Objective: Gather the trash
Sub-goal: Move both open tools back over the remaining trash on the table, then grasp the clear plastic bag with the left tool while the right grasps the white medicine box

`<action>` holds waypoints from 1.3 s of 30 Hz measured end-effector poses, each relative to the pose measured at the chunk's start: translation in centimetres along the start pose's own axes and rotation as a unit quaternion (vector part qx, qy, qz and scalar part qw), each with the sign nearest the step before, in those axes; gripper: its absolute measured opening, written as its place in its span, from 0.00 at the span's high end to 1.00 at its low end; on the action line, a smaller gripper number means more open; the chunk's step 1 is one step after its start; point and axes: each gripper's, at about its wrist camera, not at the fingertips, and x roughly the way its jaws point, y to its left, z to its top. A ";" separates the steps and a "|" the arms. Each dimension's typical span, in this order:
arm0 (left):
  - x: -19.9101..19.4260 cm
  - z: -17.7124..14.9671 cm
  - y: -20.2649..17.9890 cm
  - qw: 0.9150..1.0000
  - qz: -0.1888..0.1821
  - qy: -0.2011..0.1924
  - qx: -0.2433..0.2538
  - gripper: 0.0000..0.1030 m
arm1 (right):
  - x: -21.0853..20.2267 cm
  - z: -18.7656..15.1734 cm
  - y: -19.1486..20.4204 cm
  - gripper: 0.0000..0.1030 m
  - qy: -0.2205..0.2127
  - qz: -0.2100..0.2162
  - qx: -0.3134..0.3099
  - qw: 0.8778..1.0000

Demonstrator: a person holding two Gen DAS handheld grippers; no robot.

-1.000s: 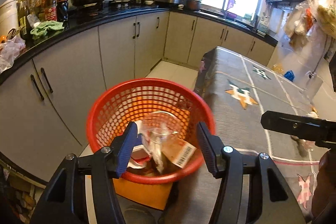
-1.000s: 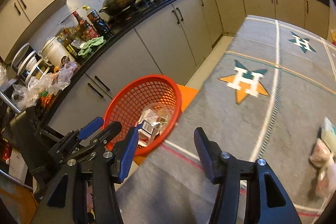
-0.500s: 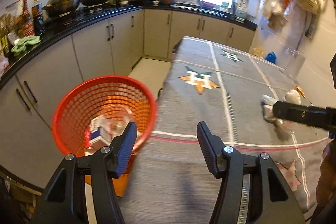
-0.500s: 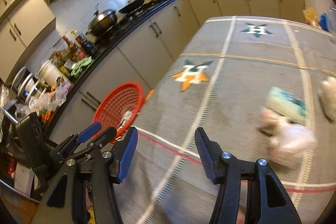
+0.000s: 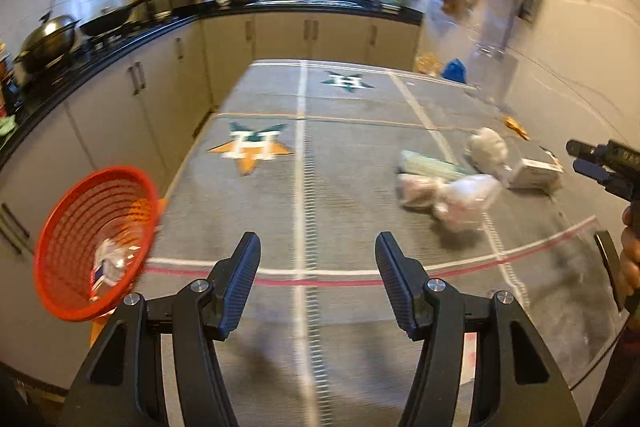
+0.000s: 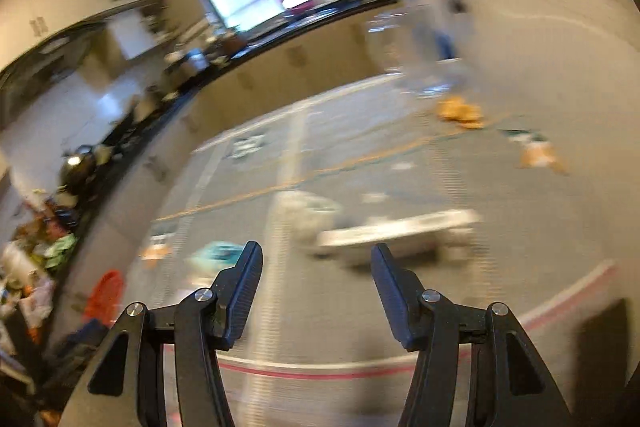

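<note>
Gaping empty, both grippers' ribbed fingers (image 5: 247, 267) overhang crinkly wrappers (image 5: 456, 193), woven cloth (image 5: 344, 187)

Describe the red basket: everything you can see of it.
The red basket is a round, open-topped bin of what looks like plastic lattice, with a solid rim. It sits off the left edge of the cloth-covered table, below table height, on something orange that shows only in part. Inside lie a few pieces of trash: crumpled clear plastic and a small printed packet. Neither gripper touches it. In the right wrist view it is only a red blur.
</note>
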 end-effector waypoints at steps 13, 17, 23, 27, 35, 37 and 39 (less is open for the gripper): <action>1.6 0.0 -6.8 0.997 -0.042 0.012 0.059 0.41 | 3.7 -1.4 -3.9 0.61 0.020 -0.121 -0.074 0.990; 2.1 0.0 -7.2 0.997 -0.050 0.015 0.062 0.41 | 5.0 -1.6 -4.5 0.88 0.023 -0.134 -0.075 0.988; 2.6 0.5 -7.9 0.996 -0.069 0.018 0.057 0.37 | 3.0 -2.0 -4.0 0.95 -0.009 -0.099 -0.064 0.993; 3.3 0.9 -9.7 0.995 -0.067 0.017 0.074 0.35 | 1.5 -3.0 -2.9 0.95 -0.019 -0.063 -0.061 0.996; 6.4 2.1 -12.5 0.995 -0.050 0.024 0.079 0.36 | 0.4 -4.4 -2.0 0.95 -0.022 -0.022 -0.057 0.998; 7.4 2.3 -13.3 0.995 -0.039 0.027 0.084 0.43 | 0.4 -4.4 -2.3 0.95 -0.020 -0.018 -0.055 0.998; 8.4 2.4 -13.7 0.995 -0.025 0.035 0.089 0.65 | 0.5 -4.5 -2.6 0.95 -0.015 -0.012 -0.048 0.999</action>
